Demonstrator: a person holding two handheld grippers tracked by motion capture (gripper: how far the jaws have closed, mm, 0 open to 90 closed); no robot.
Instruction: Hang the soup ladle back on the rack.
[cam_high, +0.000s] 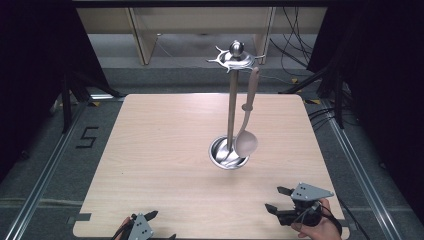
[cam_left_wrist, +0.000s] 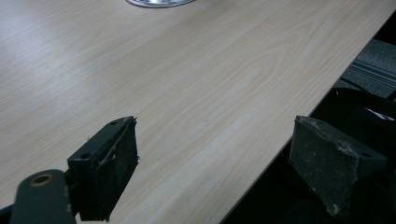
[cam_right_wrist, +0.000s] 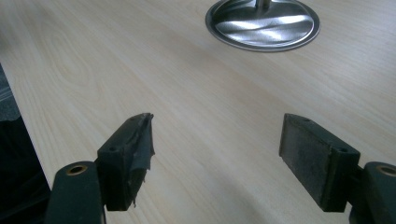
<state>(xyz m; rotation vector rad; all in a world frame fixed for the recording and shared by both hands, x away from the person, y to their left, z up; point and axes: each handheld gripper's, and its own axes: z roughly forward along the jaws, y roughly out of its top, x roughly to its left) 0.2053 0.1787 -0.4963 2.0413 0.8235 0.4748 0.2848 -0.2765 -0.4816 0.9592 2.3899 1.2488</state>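
Left tongs (cam_high: 159, 225) resting agape at lower left; right tongs (cam_high: 277, 198) gaping empty at lower right.

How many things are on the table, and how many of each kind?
Stands: 1
Spoons: 1, hanging from the stand's top
Grippers: 2, the left and the right, both at the table's near edge, jaws open
Total: 4
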